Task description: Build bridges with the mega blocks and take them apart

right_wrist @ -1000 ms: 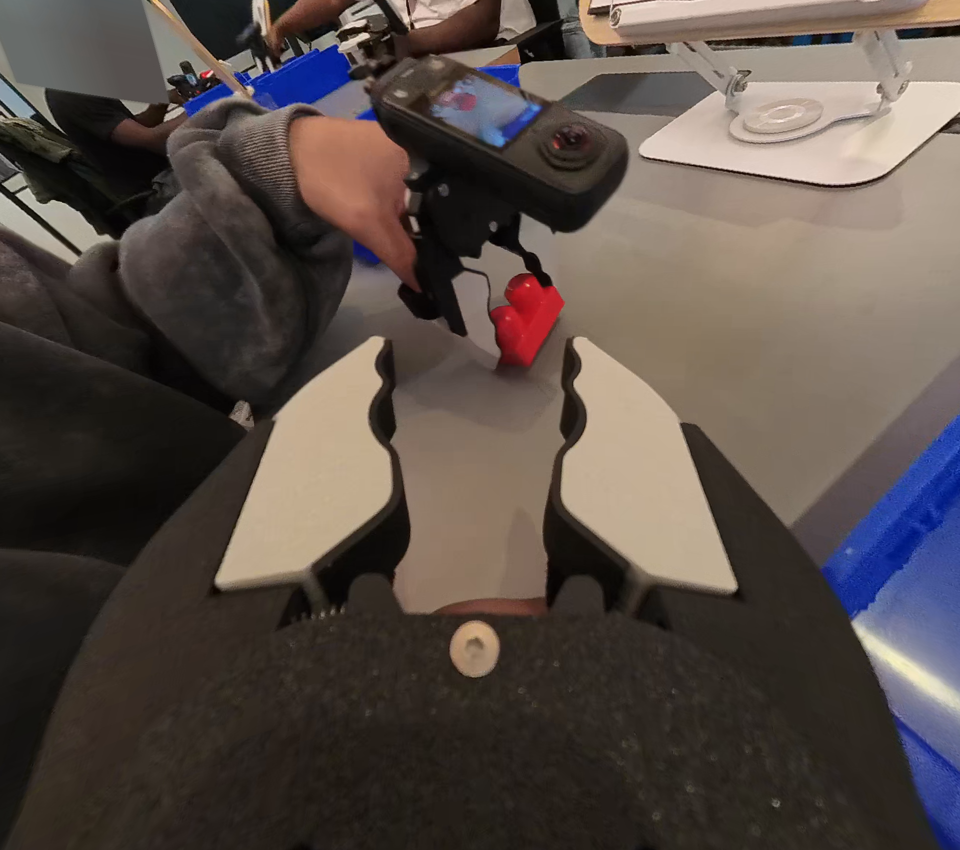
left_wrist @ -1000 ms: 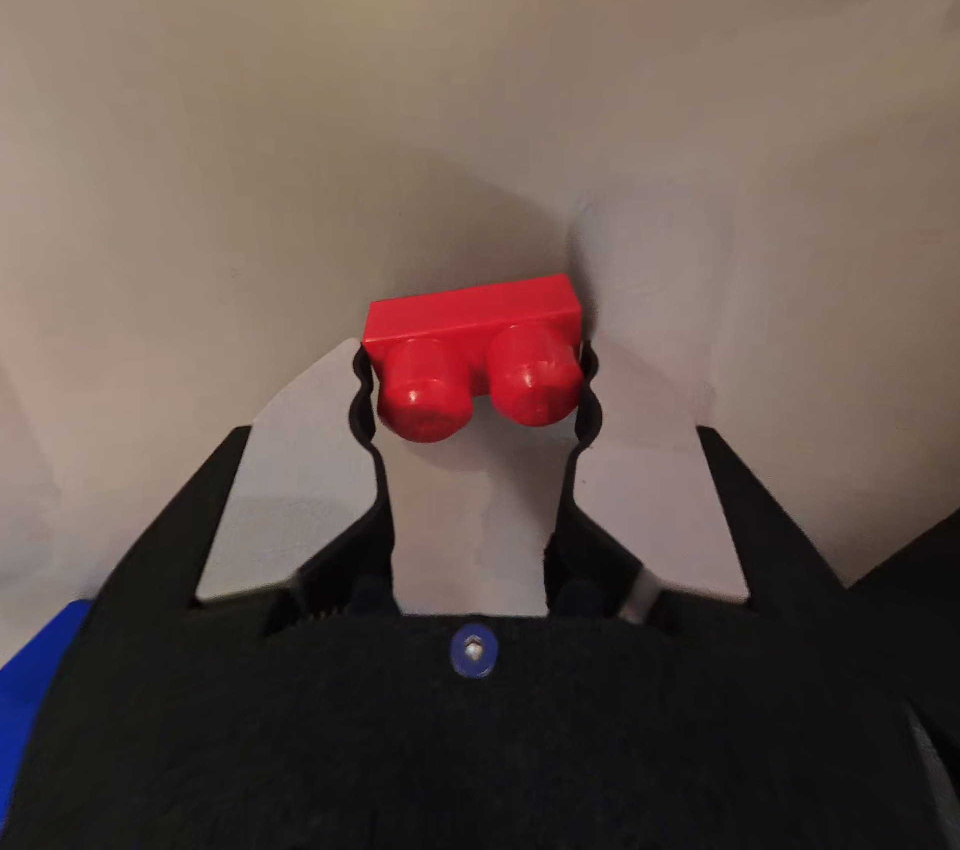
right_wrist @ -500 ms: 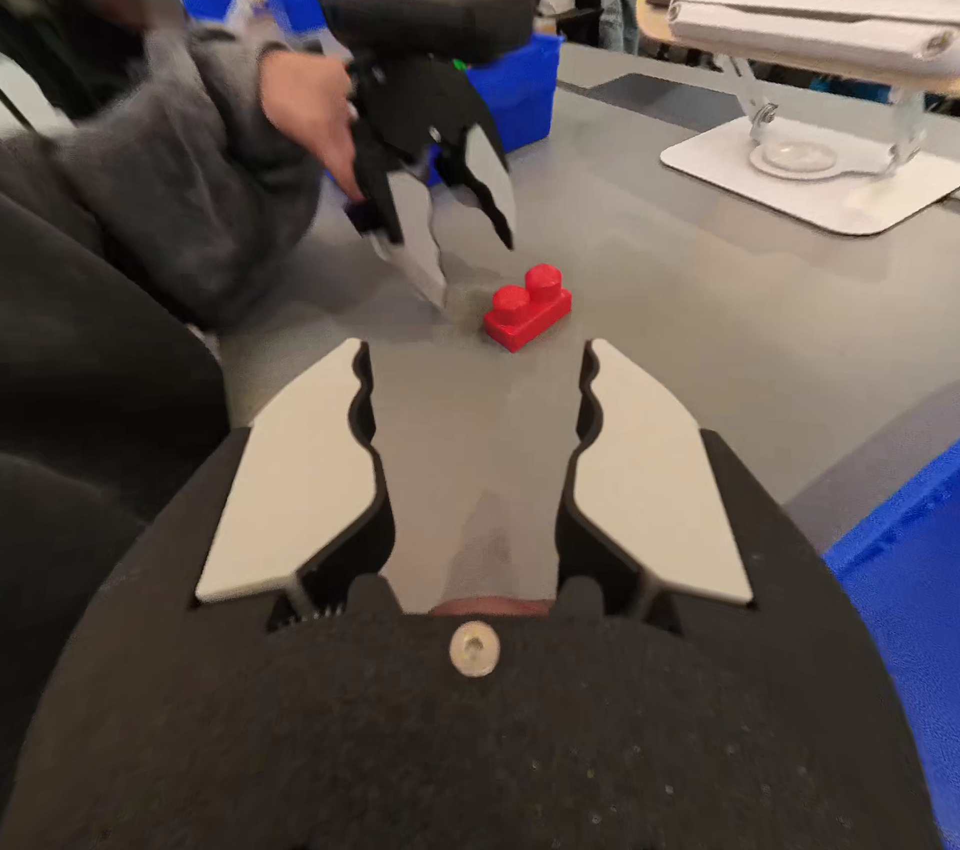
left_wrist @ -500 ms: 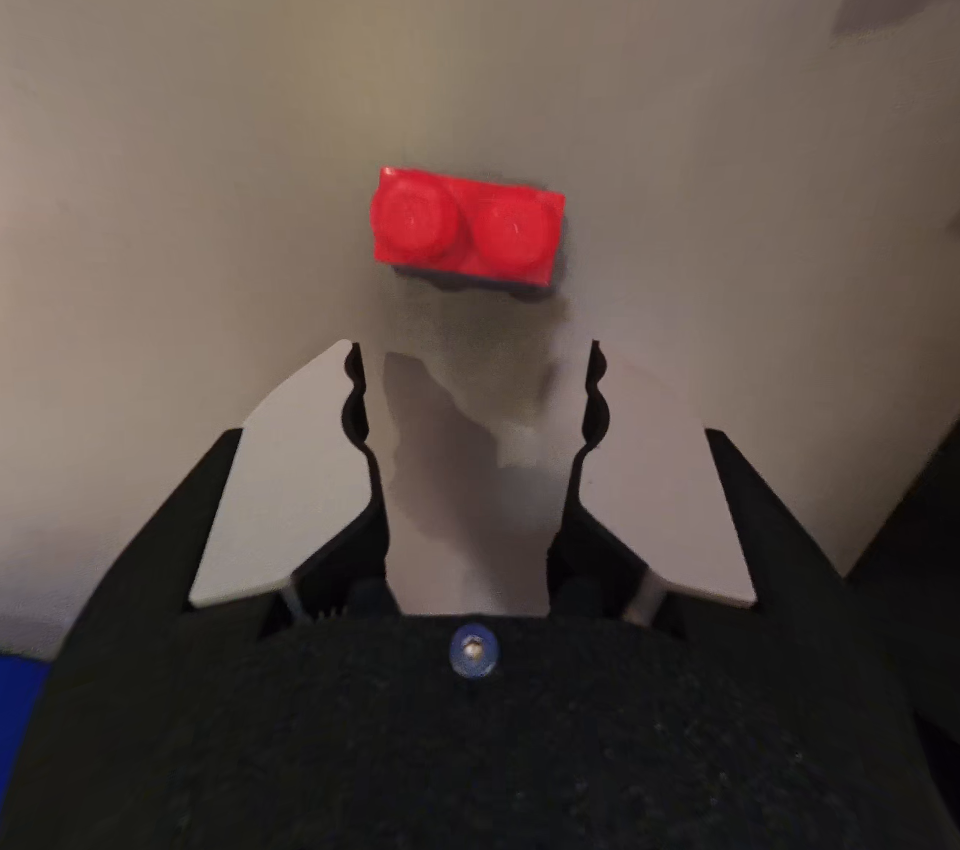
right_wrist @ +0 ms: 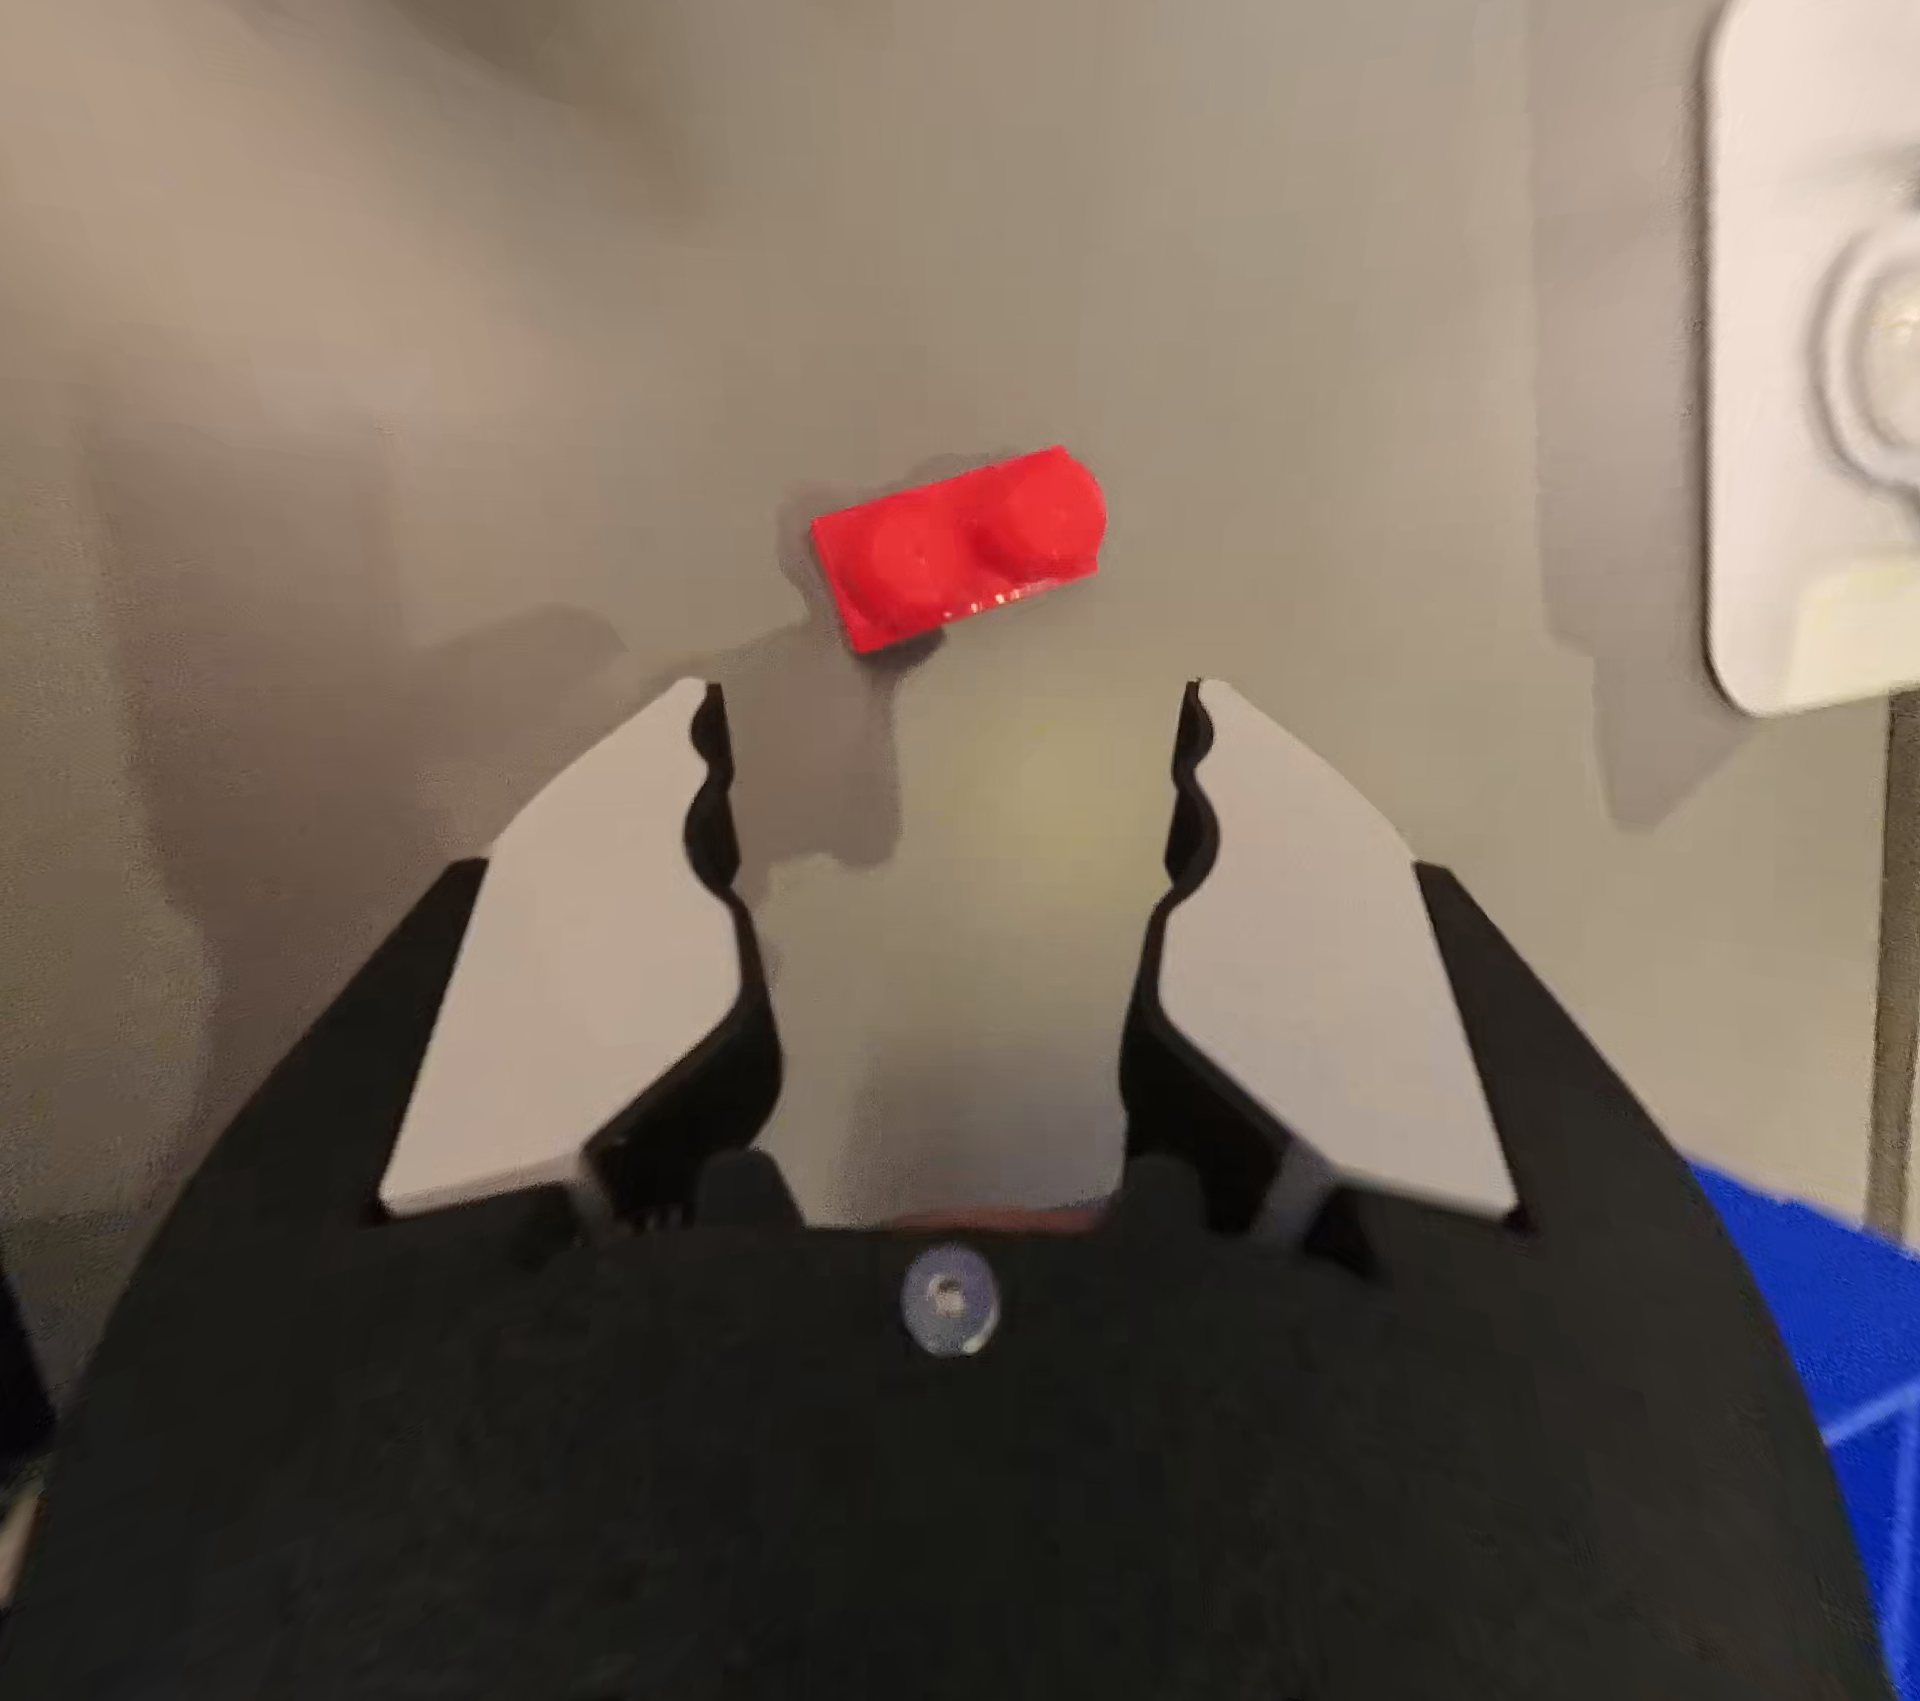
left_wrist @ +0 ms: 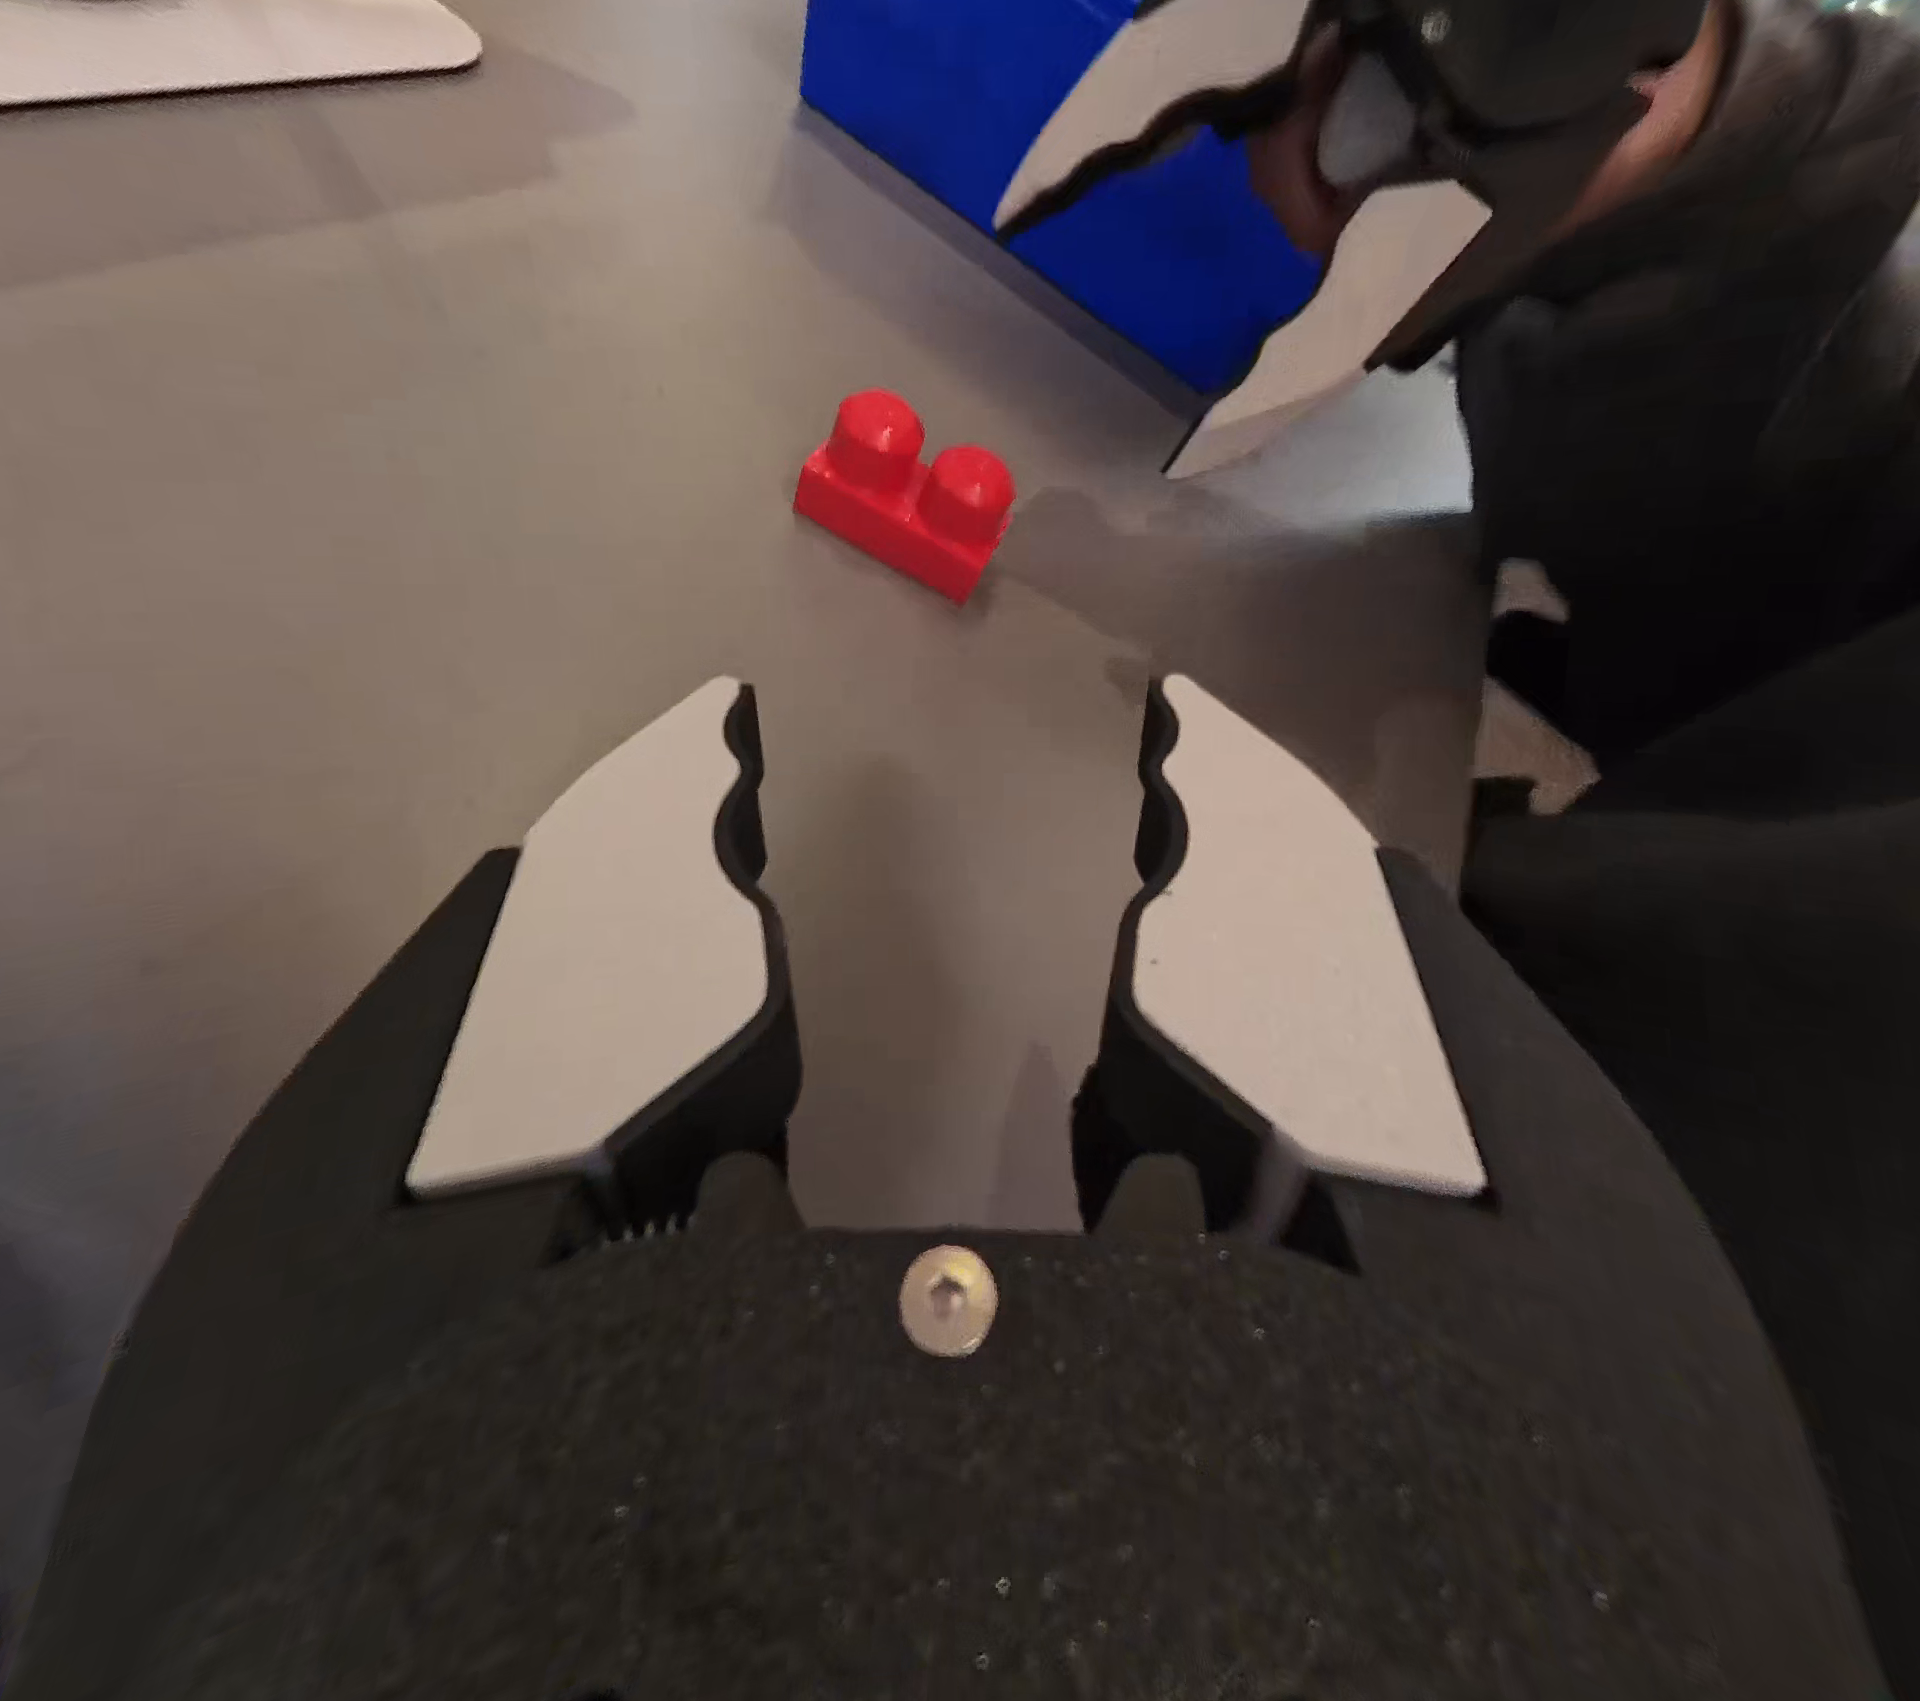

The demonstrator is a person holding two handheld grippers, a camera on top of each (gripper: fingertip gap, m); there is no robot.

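The left claw [left_wrist: 948,695] is being held wide open and empty above the smooth grey worktop [left_wrist: 364,508]. Just ahead of it, a small red two-stud plastic block [left_wrist: 902,496] is sitting studs-up, touched by nothing. The right claw [right_wrist: 954,695] is being held open over the block, also empty. Farther off, a blue plastic bin [left_wrist: 966,62] and what appears to be a white stand base [left_wrist: 208,20] are being shown.
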